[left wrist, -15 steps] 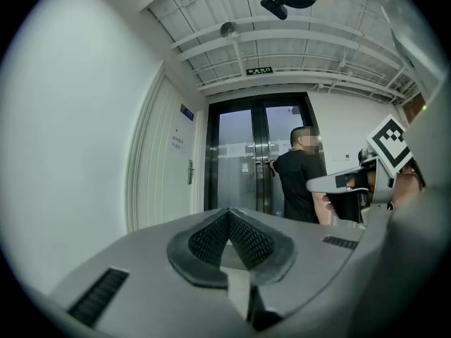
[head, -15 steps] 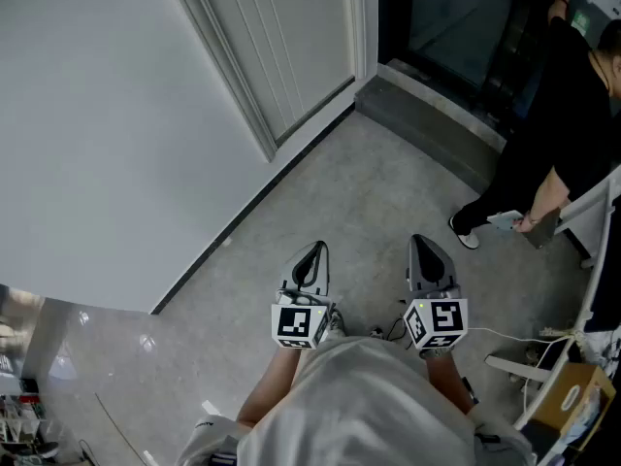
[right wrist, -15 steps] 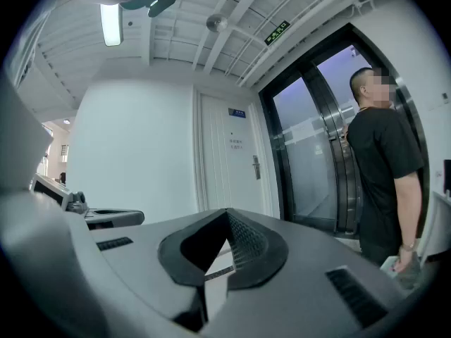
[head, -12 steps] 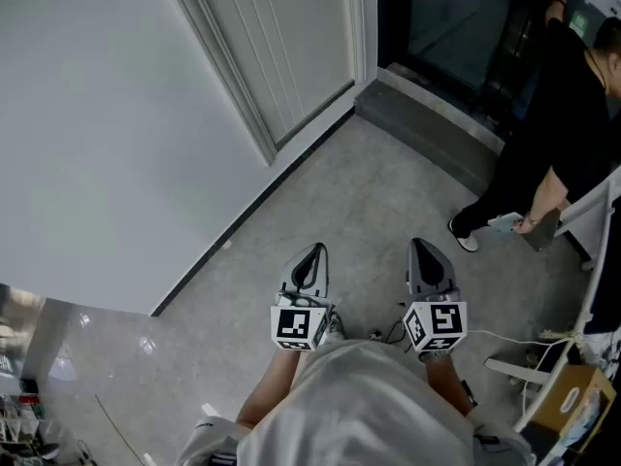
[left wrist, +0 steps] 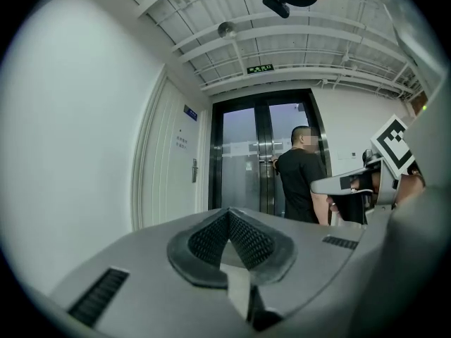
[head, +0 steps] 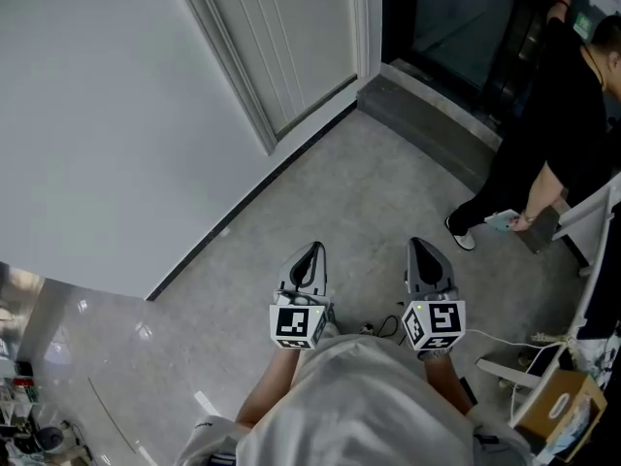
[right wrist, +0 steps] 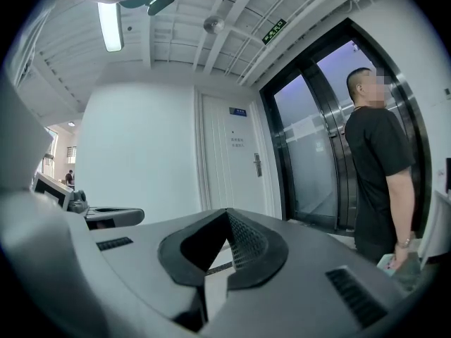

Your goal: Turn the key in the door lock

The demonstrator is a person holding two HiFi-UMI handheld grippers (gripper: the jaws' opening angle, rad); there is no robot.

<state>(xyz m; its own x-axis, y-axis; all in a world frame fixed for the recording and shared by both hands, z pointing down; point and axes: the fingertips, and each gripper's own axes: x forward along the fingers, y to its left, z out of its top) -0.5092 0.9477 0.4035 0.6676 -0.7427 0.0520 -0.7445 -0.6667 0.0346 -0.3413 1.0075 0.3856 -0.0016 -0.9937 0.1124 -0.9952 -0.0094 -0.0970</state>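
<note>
Little has changed since the earlier frames: the floor and wall have slid slightly up in the head view, while both grippers stay where they were.

The left gripper [head: 310, 252] and right gripper [head: 421, 249] sit side by side above the grey floor [head: 320, 202], pointing roughly level. Each has its jaws pressed together at the tips with nothing between them. The white door [head: 291, 37] stands ahead and to the left, well apart from both grippers. Its handle [left wrist: 194, 170] is on the edge nearest the dark glass doors [head: 446, 17], and the lock and key are too small to make out. A person in black [head: 553, 115] stands by those glass doors.
</note>
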